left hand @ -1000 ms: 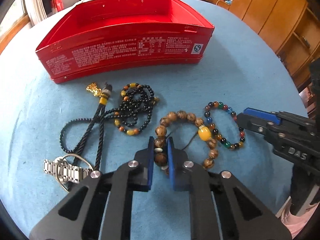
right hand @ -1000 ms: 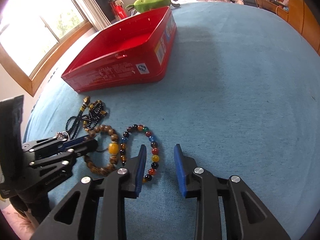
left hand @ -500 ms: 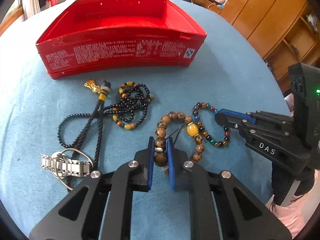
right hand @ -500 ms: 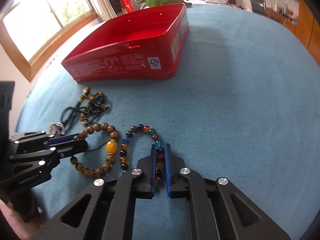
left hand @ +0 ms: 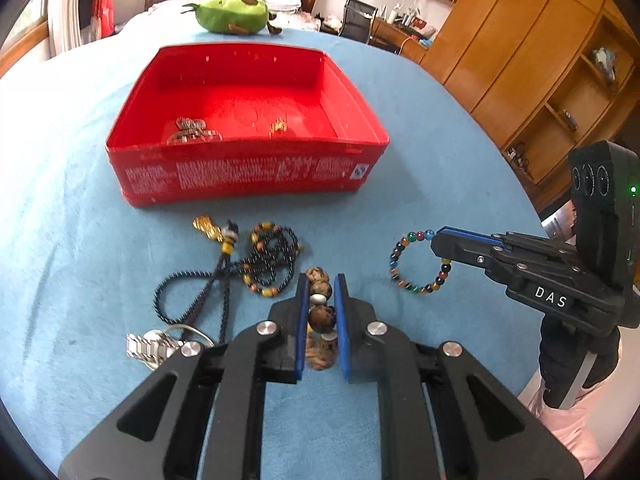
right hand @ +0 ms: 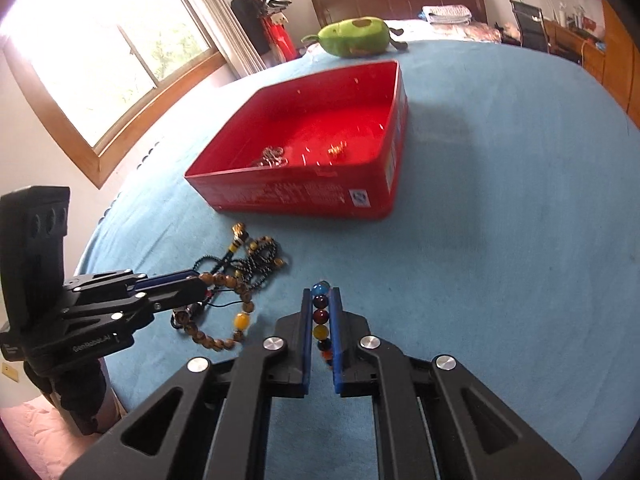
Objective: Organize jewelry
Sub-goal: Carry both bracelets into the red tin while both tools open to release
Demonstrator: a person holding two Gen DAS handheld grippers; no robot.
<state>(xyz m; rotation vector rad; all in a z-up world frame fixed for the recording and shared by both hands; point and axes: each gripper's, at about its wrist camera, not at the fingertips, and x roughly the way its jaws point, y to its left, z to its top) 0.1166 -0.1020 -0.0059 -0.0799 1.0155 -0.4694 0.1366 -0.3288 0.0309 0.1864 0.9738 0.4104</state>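
My left gripper (left hand: 321, 282) is shut on a bracelet of big brown wooden beads (left hand: 320, 316), held above the blue cloth; in the right wrist view that bracelet (right hand: 224, 312) hangs from it with a yellow bead. My right gripper (right hand: 321, 294) is shut on a bracelet of many-coloured beads (right hand: 321, 320), and from the left wrist view its ring (left hand: 416, 264) dangles off the fingertips. The red tin box (left hand: 248, 184) stands open beyond both, with a silver piece (left hand: 192, 130) and a small gold piece (left hand: 278, 125) inside.
A black bead necklace with a gold charm (left hand: 256, 264) and a steel watch (left hand: 154, 346) lie on the blue tablecloth (left hand: 420, 160) in front of the box. A green plush toy (left hand: 232, 14) sits at the far table edge. Wooden cabinets (left hand: 540, 60) stand to the right.
The right gripper closed on the coloured bracelet. Both grippers have risen, lifting their bracelets off the cloth, so the inside of the red box has come into view.
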